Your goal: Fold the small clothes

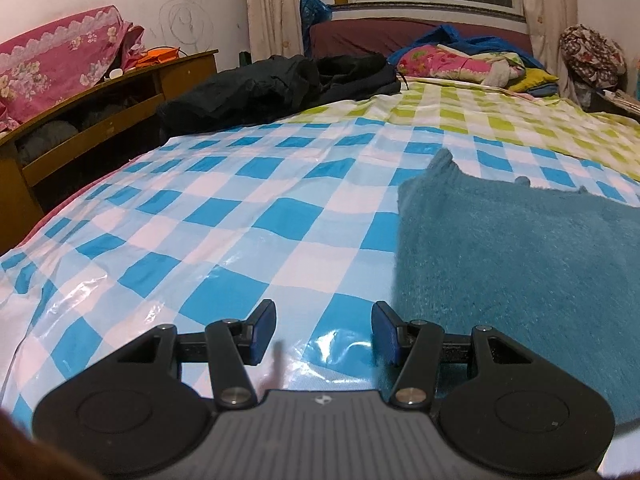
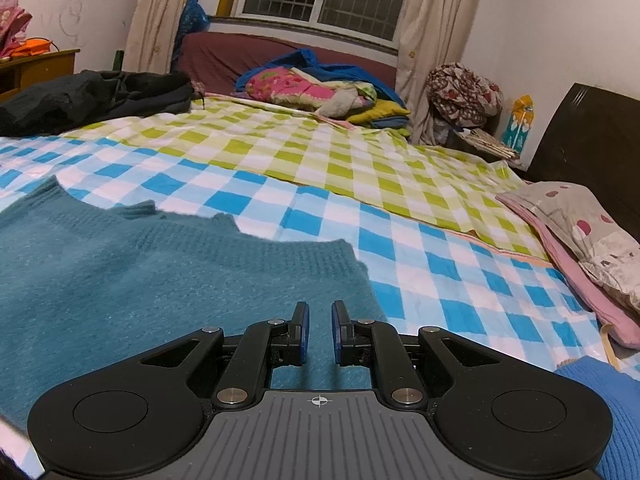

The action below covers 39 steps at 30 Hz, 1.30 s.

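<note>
A teal knitted sweater (image 1: 520, 264) lies flat on the blue-and-white checked sheet (image 1: 224, 224). In the left wrist view it fills the right side. My left gripper (image 1: 324, 320) is wide open and empty, low over the sheet, with its right finger at the sweater's left edge. In the right wrist view the sweater (image 2: 140, 272) covers the left and middle. My right gripper (image 2: 320, 320) hovers over the sweater's right part, jaws a narrow gap apart with nothing between them.
A green checked sheet (image 2: 320, 152) covers the far bed. Dark clothes (image 1: 280, 84) and a pile of bright bedding (image 2: 312, 88) lie at the back. A wooden shelf (image 1: 92, 120) stands left. A pillow (image 2: 592, 232) lies on the right edge.
</note>
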### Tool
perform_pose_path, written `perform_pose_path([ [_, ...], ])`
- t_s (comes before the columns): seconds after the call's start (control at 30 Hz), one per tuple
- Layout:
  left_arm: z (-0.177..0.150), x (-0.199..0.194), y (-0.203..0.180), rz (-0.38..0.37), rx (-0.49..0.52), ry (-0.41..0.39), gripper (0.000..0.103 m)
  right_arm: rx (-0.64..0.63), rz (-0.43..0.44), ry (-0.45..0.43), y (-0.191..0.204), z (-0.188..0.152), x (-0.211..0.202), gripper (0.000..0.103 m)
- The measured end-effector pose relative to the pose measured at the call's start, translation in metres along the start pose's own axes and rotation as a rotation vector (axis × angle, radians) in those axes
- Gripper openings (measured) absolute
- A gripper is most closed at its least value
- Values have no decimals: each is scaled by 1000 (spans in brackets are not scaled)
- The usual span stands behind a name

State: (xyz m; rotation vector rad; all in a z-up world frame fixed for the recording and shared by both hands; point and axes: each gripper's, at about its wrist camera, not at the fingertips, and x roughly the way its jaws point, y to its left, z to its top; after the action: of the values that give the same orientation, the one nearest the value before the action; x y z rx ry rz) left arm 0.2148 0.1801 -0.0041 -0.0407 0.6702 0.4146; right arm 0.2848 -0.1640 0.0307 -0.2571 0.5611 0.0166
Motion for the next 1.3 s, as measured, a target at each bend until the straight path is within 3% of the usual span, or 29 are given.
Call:
perform_pose_path([
  [0.5,1,-43,4,-29,24,-20,59,32,59,-17,1,-2,-37,14],
  [0.67,1,-46,6,-62,11,-31,64,41,72,-37,5,-1,-48,15],
  [0.93,-9,-11,7,-187,-73,-5,69,-12,64,18,37,-4,-17,15],
  [1.03,-14,-8,14,-203,-83,-37,76,-37,72,36,56,-3,0,15],
  [1.3,-16,-7,24,-241,-113,-31,77,-84,118,48,99,2,9,15],
])
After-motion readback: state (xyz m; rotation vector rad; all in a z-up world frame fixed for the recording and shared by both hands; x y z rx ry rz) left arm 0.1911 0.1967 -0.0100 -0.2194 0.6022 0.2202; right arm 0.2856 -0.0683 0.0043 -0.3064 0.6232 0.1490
